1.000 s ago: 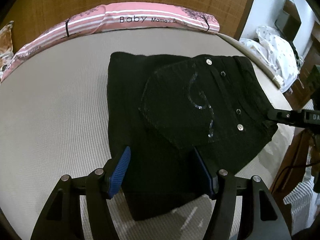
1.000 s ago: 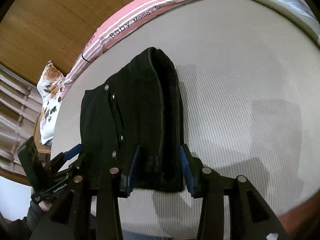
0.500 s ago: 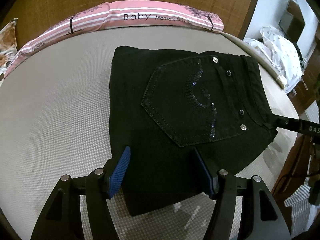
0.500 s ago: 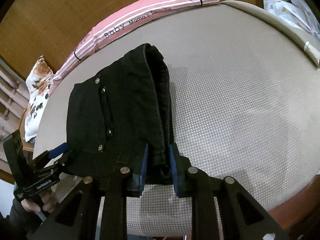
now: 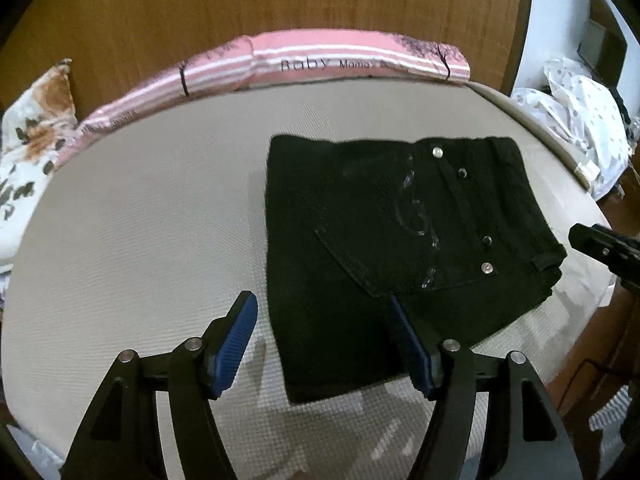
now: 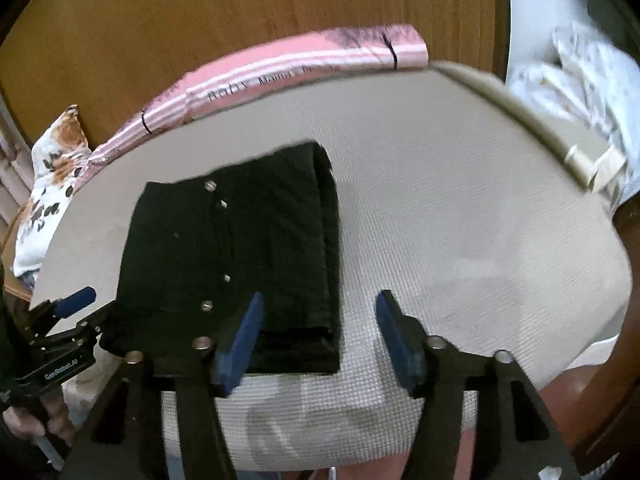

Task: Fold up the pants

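Wooden panelling [image 5: 280,0] backs the scene, and below it a pale woven mattress [image 5: 140,240] fills both views; along the mattress's far edge lies a pink striped cushion [image 5: 320,60] printed with lettering, and at its left end a floral pillow [image 5: 32,152] shows; beyond the right-hand corner of the mattress a white spotted cloth [image 5: 580,120] is heaped.

Black pants [image 5: 380,240] lie folded into a compact rectangle on the mattress, a back pocket with a shiny curl design and several metal rivets facing up; from the left wrist camera the bundle sits ahead of the jaws and to their right, its near left corner reaching in between the two blue pads.

On the left gripper [image 5: 324,344] the jaws are parting, wide apart; the left pad stands over bare mattress clear of the cloth, while the right pad overlaps the fabric in the picture, and whether it touches cannot be told; nothing is clamped.

On the right gripper [image 6: 318,340] the jaws are also spreading, the view blurred; the pants [image 6: 240,256] lie ahead and to the left of them, the stacked folded edge running toward the left pad; the bundle's near right corner falls just inside the gap, the right pad well clear over bare mattress; no cloth is pinched.

Left of the bundle in this view, the other gripper appears with a hand [image 6: 44,420] around its handle.
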Motion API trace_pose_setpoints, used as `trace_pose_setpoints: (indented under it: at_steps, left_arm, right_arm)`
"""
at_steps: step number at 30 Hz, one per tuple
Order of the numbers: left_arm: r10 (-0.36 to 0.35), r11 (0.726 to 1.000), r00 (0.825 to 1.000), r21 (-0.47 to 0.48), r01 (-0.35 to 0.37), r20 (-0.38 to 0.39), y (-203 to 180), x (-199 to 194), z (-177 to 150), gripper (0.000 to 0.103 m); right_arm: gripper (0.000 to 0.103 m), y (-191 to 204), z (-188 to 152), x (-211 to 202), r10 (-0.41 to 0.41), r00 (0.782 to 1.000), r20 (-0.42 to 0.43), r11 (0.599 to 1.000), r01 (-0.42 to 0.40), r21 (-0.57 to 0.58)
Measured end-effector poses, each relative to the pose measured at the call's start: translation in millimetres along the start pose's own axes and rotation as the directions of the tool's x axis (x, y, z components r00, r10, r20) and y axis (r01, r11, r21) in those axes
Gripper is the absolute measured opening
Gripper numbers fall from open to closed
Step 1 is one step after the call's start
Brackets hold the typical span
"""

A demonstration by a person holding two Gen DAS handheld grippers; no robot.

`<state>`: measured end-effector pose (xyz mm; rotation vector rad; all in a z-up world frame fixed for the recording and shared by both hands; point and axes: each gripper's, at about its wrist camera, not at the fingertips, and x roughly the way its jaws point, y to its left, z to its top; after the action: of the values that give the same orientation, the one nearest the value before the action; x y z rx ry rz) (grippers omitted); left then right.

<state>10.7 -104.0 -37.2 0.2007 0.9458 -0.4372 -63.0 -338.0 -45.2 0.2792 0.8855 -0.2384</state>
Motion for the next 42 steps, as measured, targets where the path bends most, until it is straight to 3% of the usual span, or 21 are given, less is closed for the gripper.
trace_pose_setpoints:
  at_steps: [4,9,20,34,42]
  left_arm:
    - [0.030,1.000,0.999,0.003,-0.030,0.036,-1,-15,-2,0.077]
    - [0.066,0.998,0.996,-0.022,-0.065,0.064,4,-26,-6,0.081]
    - [0.095,0.992,0.995,-0.087,-0.094,0.012,13,-25,-20,0.083]
    - [0.119,0.989,0.993,-0.087,-0.120,-0.015,10,-21,-28,0.083]
    - [0.126,0.990,0.992,-0.068,-0.127,-0.020,7,-19,-30,0.083]
  right_arm:
    - [0.091,23,-2,-23,-0.041,0.996,0.076,0.998,0.044,-0.049]
    - [0.101,45,-10,-36,-0.055,0.992,0.110,0.997,0.060,-0.045]
    - [0.102,68,-36,-35,-0.122,0.985,0.125,0.990,0.129,-0.051]
    - [0.102,87,-52,-25,-0.138,0.983,0.124,0.976,0.156,-0.150]
    - [0.102,81,-53,-18,-0.138,0.985,0.105,0.980,0.151,-0.130]
